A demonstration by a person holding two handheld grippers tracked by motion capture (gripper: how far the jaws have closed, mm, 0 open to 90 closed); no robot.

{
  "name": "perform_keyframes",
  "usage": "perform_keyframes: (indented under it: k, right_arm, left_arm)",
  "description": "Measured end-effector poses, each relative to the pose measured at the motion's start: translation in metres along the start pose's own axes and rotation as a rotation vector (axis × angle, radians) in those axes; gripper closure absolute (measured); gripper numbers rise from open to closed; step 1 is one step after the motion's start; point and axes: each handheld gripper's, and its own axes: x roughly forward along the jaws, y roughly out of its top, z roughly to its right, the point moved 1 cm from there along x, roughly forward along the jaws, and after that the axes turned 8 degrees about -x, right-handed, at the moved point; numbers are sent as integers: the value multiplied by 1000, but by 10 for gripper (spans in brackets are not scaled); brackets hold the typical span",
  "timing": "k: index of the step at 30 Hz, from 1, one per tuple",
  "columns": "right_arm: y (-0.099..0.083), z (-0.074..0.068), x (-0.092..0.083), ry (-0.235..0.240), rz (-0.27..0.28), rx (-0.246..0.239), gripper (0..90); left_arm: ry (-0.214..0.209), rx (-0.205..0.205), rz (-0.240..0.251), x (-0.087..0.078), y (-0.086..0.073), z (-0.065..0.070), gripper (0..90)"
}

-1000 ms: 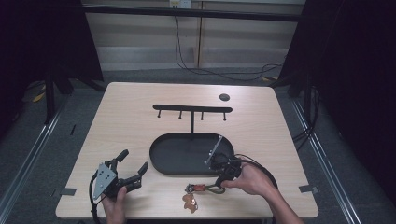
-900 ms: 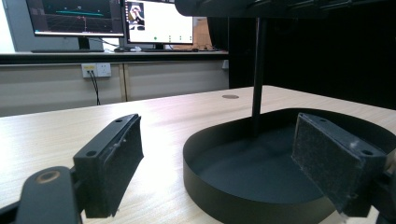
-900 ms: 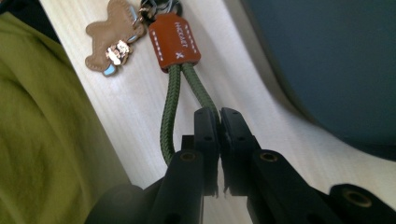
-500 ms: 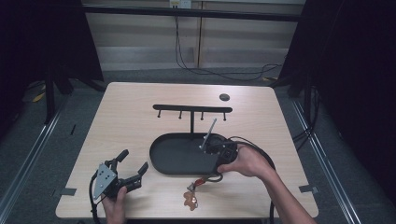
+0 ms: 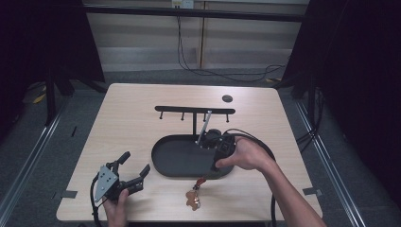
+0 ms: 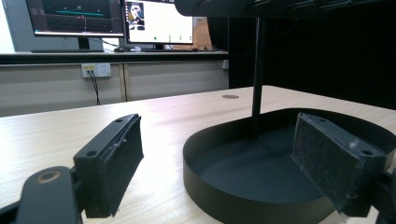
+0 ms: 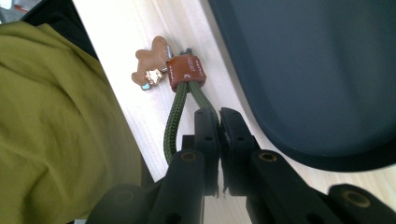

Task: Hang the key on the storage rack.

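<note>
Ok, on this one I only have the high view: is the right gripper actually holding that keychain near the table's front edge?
Observer: Yes. The right gripper view shows the right gripper shut on the dark green cord loop, with one strand running outside the fingers.
Operator: What is on the cord's far end?
Observer: A brown leather band clamps the two strands together, and a tan gingerbread-shaped charm sits just beyond it.
Operator: And the left gripper?
Observer: The left gripper is open with nothing between its fingers, facing the black oval tray and its upright black post.
</note>
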Motion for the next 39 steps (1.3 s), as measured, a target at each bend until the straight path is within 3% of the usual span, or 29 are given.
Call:
perform_keyframes:
  k: [15,25,39]
  right_arm:
    - [17,-8,-36,-58,18,-28,864]
    - [25,-11,-56,-71,35,-43,864]
    - [35,-1,-83,-98,64,-32,864]
  left_arm:
    - [0,-2,1,0,0,0,160]
    - [0,-3,2,0,0,0,160]
    - [-1,-1,1,0,0,0,160]
